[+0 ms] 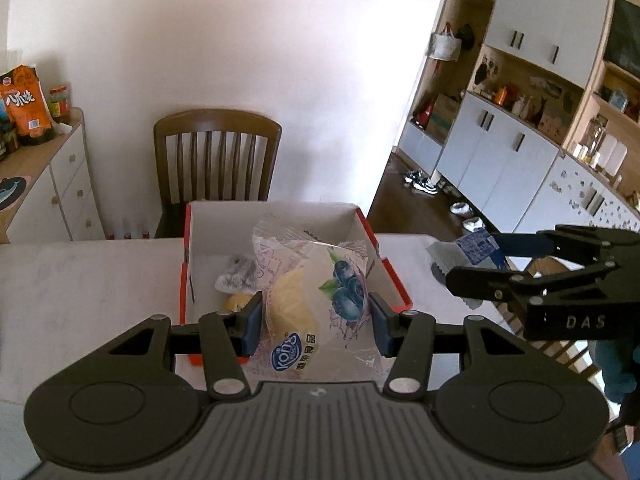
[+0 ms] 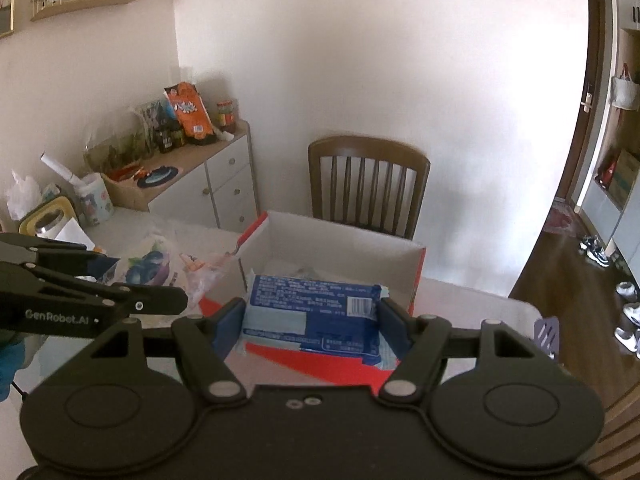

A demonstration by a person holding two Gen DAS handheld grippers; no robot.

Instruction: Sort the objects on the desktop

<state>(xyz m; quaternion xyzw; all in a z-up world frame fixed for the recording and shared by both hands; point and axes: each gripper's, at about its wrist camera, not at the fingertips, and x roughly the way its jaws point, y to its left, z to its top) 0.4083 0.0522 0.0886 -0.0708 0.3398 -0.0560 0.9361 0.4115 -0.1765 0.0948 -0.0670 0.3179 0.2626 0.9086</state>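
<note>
Slippage threatens first on the left: the left hand-held gripper [image 1: 316, 326] pinches a crinkly blueberry bread packet [image 1: 316, 304] above the red-edged box [image 1: 390, 276]. The right hand-held gripper [image 2: 310, 326], jaws wider, clamps a blue tissue pack [image 2: 312, 308] (box walls could snag either). A chair [image 2: 368, 184] stands behind the worktop [image 1: 80, 280].

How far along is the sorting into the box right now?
Partly done: a small dark packet and something yellow already lie in the red-and-white box. In hand: the left gripper holds the blueberry bread bag, the right gripper the blue pack. Left: dropping both in.
</note>
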